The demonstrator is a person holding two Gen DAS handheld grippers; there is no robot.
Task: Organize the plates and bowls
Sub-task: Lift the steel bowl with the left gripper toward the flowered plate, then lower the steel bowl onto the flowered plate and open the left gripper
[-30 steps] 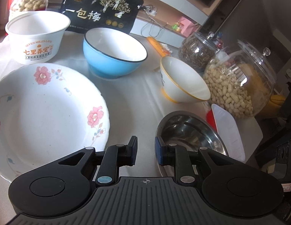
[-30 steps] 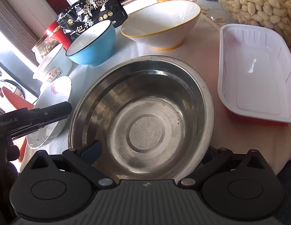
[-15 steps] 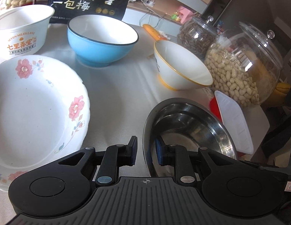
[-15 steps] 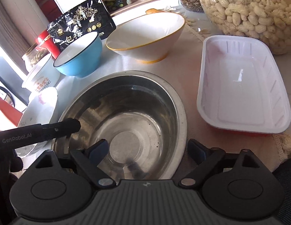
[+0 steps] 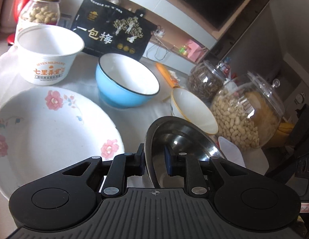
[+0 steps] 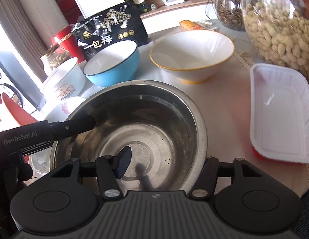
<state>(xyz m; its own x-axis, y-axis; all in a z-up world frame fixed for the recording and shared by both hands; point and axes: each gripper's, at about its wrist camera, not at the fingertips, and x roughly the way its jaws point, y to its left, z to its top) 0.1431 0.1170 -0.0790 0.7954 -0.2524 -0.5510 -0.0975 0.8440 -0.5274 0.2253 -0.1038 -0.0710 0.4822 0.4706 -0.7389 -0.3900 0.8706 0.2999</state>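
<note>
A steel bowl [image 5: 180, 135] [image 6: 146, 123] is tilted, its left rim raised between the jaws of my left gripper [image 5: 154, 162], which is shut on that rim. My right gripper [image 6: 166, 163] is open and straddles the bowl's near side; its left finger [image 6: 122, 161] hangs inside the bowl and the right finger is hidden behind the rim. A flowered white plate [image 5: 44, 131] lies to the left. A blue bowl [image 5: 126, 85] [image 6: 114, 63] and a white bowl with a yellow rim [image 5: 194, 109] [image 6: 192, 53] stand behind.
A white paper tub [image 5: 48, 57], a black snack bag [image 5: 114, 33], a small peanut jar [image 5: 42, 12], a seed jar [image 5: 206, 79] and a big peanut jar [image 5: 248, 111] ring the back. A white tray [image 6: 282, 113] lies to the right of the steel bowl.
My left gripper has shut on the steel bowl's left rim and tipped it up. My right gripper has moved in over the bowl's near edge.
</note>
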